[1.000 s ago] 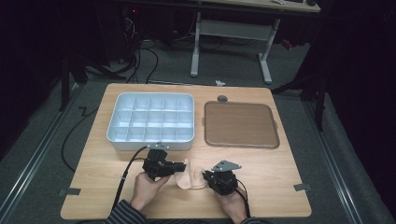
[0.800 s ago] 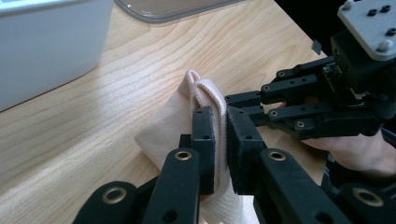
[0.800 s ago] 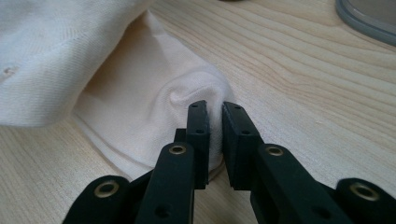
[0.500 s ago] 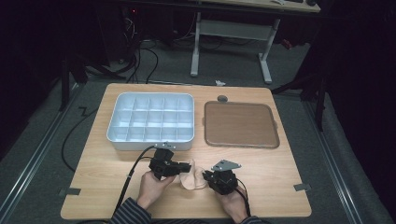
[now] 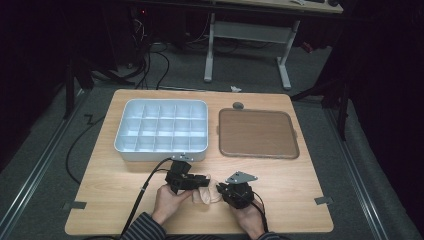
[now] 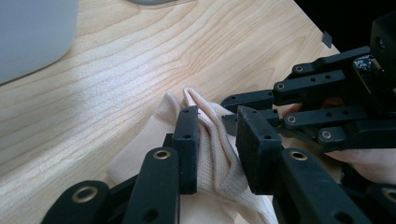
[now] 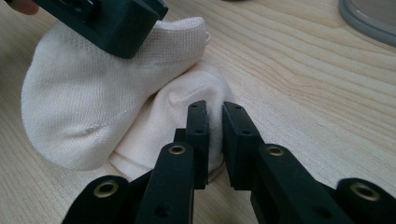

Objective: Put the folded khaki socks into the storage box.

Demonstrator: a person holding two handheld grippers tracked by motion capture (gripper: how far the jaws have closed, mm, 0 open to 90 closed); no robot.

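A cream sock (image 5: 204, 196) lies bunched on the wooden table near its front edge, between my two grippers. My left gripper (image 6: 217, 121) points right over it. Its jaws have just been opening and now stand apart, with a raised fold of the sock (image 6: 159, 116) loose between them. From the right, my right gripper (image 7: 215, 112) reaches the sock (image 7: 93, 107), its jaws almost together on a thin edge of the fabric. In the high view the left gripper (image 5: 202, 181) and right gripper (image 5: 221, 189) nearly meet tip to tip.
A pale grey tray (image 5: 162, 149) with several compartments stands behind the left gripper. A brown square lid or mat (image 5: 257, 132) lies to its right, with a small round grey piece (image 5: 238, 105) behind it. Cables trail off the front-left of the table (image 5: 110, 190).
My left gripper has shifted a little to the right over the sock and its jaws have parted. The right gripper has stayed where it was.
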